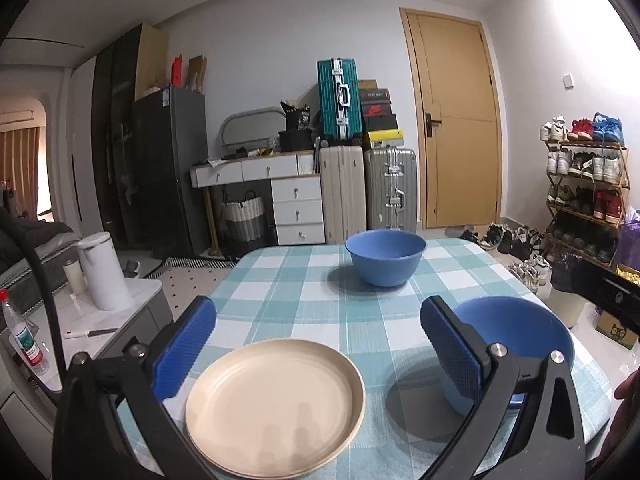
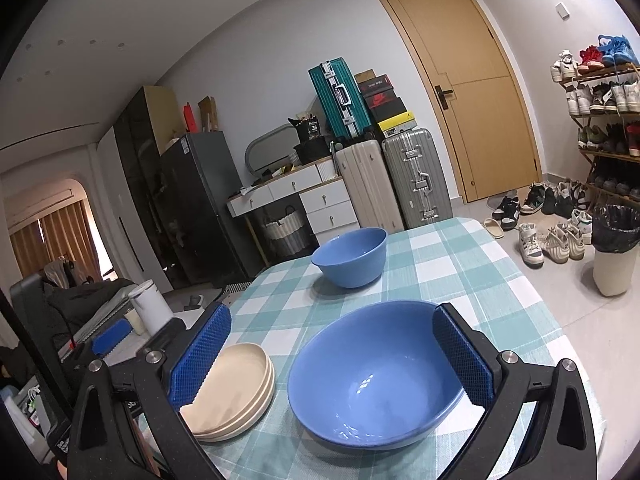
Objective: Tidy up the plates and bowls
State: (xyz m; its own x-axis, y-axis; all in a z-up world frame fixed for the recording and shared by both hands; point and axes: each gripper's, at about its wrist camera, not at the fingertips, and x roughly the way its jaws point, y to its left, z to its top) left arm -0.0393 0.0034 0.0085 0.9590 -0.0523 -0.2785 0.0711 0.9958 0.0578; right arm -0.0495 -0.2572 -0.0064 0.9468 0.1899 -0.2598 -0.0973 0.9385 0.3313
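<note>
Bowls and plates sit on a worktop (image 1: 304,280) with a blue and white checked cloth. The left tongs (image 1: 318,346) are wide open and hold nothing. A stack of cream plates (image 1: 276,404) lies right under and between the two blue pads, close to the left pad (image 1: 186,346). The pads do not touch the plates.

The right tongs (image 2: 332,356) are wide open too, with nothing gripped. A big blue bowl (image 2: 376,376) sits upright between its pads. The right pad (image 2: 464,356) is just beside the bowl's rim. I cannot tell if it touches. The left pad is apart from the bowl, and it sits over the edge of the plates.

The plates are just to the left of this near bowl. A second blue bowl (image 2: 352,256) stands upright farther back on the worktop, well apart from both tongs.
</note>
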